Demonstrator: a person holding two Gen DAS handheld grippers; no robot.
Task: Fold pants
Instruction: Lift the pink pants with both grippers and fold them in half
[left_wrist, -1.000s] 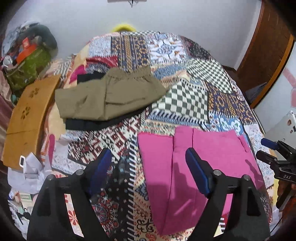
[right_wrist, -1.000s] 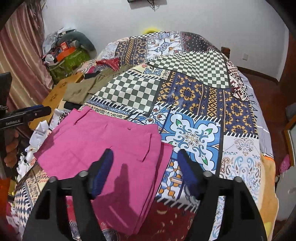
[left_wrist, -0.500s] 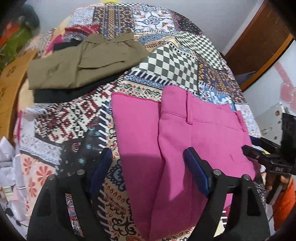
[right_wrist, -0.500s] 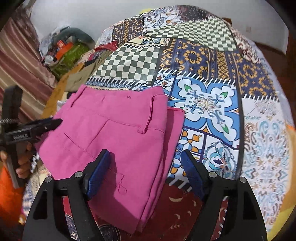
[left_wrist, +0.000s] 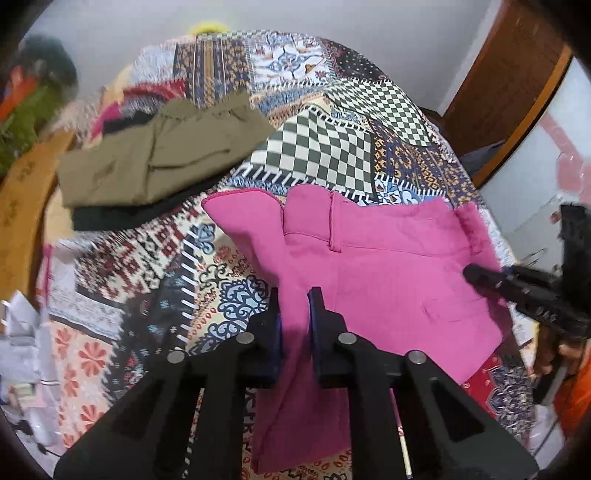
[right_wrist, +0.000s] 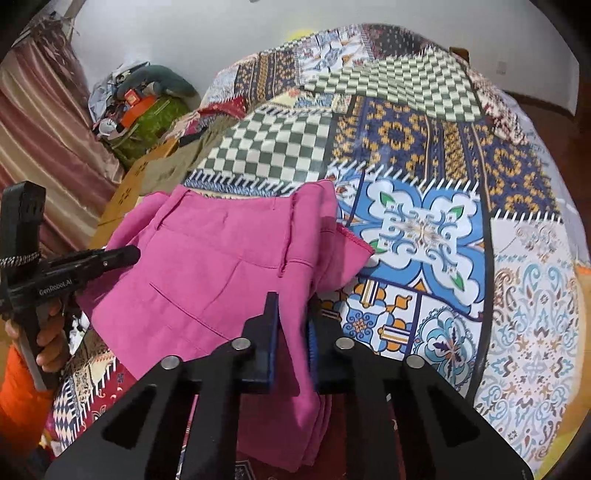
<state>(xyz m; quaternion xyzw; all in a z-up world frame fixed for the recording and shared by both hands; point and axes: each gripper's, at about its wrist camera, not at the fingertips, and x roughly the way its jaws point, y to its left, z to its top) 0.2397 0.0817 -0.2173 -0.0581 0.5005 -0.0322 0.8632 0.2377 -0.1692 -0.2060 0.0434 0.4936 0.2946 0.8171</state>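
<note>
Both grippers, left (left_wrist: 294, 314) & right (right_wrist: 291, 321), now w/ jaws pinched onto pink pants (left_wrist: 380, 266), lifting edge.

Pink pants (left_wrist: 373, 266): matt woven cloth. Patchwork bedcover (right_wrist: 424, 229): printed cloth, slight sheen. Left gripper (left_wrist: 294, 317): matt black plastic, metal pins.

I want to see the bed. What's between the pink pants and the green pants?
In the left wrist view, only patterned bedspread lies between the pink pants and the green pants, which sit on something black.
</note>
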